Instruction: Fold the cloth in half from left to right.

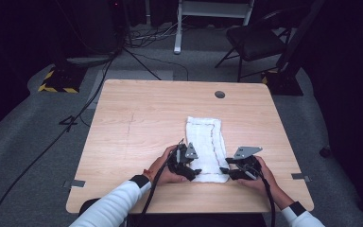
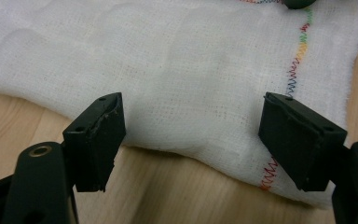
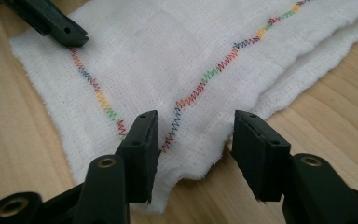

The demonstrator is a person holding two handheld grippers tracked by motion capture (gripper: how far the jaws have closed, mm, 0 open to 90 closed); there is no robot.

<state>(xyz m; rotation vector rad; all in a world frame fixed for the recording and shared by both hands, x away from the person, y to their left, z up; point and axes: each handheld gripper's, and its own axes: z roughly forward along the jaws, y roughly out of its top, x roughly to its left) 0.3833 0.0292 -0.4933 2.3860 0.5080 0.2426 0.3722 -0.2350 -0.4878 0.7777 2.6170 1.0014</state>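
Observation:
A white folded cloth (image 1: 205, 142) with a coloured zigzag seam lies flat on the wooden table (image 1: 137, 123), right of its middle. My left gripper (image 1: 194, 172) sits at the cloth's near left corner. In the left gripper view its jaws (image 2: 192, 105) stand wide apart over the cloth's (image 2: 177, 70) edge, gripping nothing. My right gripper (image 1: 229, 171) is at the near right corner. Its jaws (image 3: 196, 119) are open too, straddling the cloth's (image 3: 191, 56) corner without pressing it. One jaw of the left gripper (image 3: 51, 21) shows at the top left of the right gripper view.
A round cable hole (image 1: 220, 94) sits near the table's far edge. Behind the table stand a dark folding chair (image 1: 255, 42), a white frame (image 1: 177, 28) and a yellow-black striped base (image 1: 56, 80). Cables (image 1: 75, 118) run over the grey floor at the left.

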